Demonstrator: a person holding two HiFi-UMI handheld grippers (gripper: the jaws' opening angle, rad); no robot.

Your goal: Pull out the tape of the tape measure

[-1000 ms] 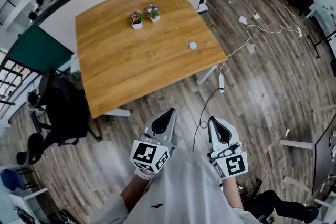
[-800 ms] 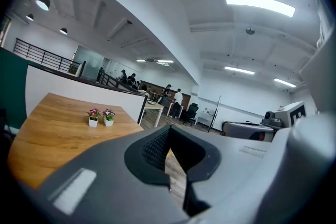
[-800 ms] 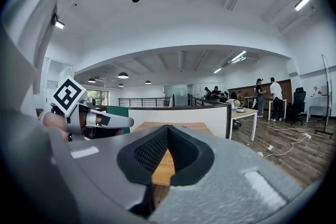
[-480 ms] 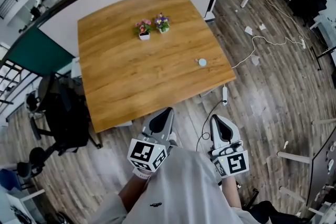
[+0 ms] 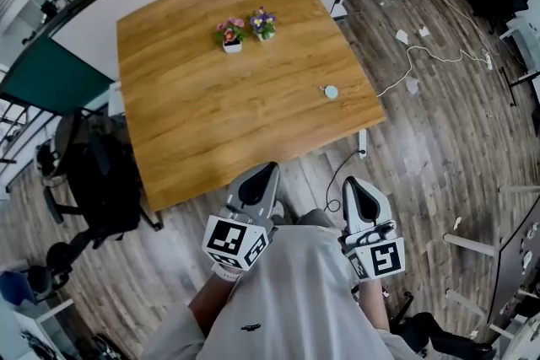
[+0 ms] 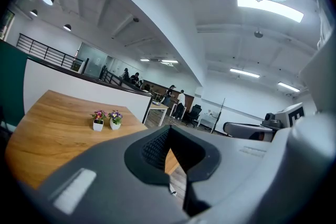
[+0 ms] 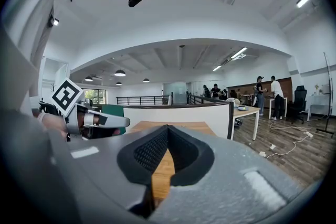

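Tape measure (image 5: 331, 92) small, round, near bench (image 5: 194, 131) right edge. Our left tool (image 5: 261, 179) and right tool (image 5: 355, 188) closed, empty. We judge case light, rigid, slippery; pinch case, pull tape end.

The surface (image 5: 194, 114) is showing warm orange-brown wood grain, and the tape measure (image 5: 331, 92) is looking pale whitish. The left gripper (image 5: 268, 173) and right gripper (image 5: 350, 183) are wearing grey shells with black-and-white square markers.
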